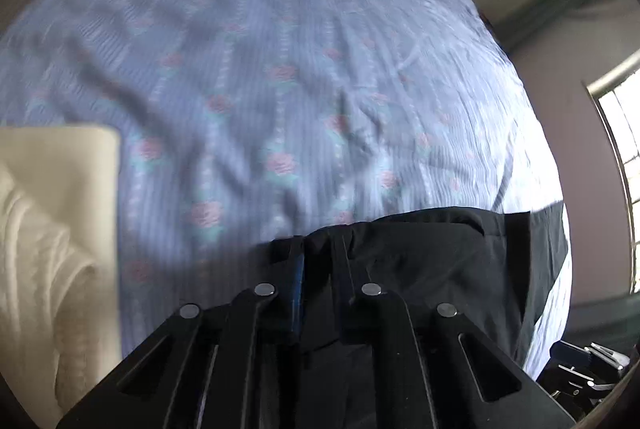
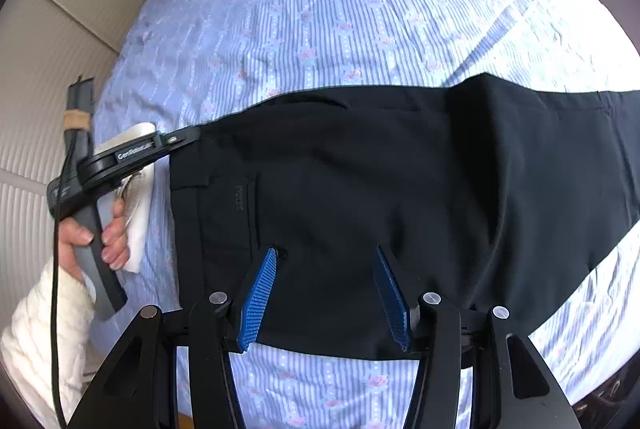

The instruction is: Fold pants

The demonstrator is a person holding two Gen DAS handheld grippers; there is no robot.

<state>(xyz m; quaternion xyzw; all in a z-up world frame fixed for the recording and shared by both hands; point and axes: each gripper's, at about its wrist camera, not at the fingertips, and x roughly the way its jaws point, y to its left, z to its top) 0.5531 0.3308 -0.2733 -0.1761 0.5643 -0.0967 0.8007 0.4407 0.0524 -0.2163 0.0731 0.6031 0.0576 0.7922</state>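
Observation:
Black pants (image 2: 400,169) lie spread across a blue striped, flowered bedsheet (image 2: 320,9), with the waistband toward the left. In the right wrist view my left gripper (image 2: 191,137) reaches in from the left to the far waistband corner. A hand (image 2: 114,233) in a white knit sleeve holds its handle. The left wrist view shows that gripper (image 1: 320,251) shut on a bunched edge of the pants (image 1: 440,261). My right gripper (image 2: 326,255) stands open over the near side of the pants, blue pads (image 2: 260,293) apart with flat fabric below them.
A white folded cloth (image 2: 140,213) lies on the sheet left of the waistband, next to the hand. A cream padded headboard (image 2: 48,69) runs along the left. A window (image 1: 624,169) is at the right. The sheet (image 1: 280,69) beyond the pants is bare and wrinkled.

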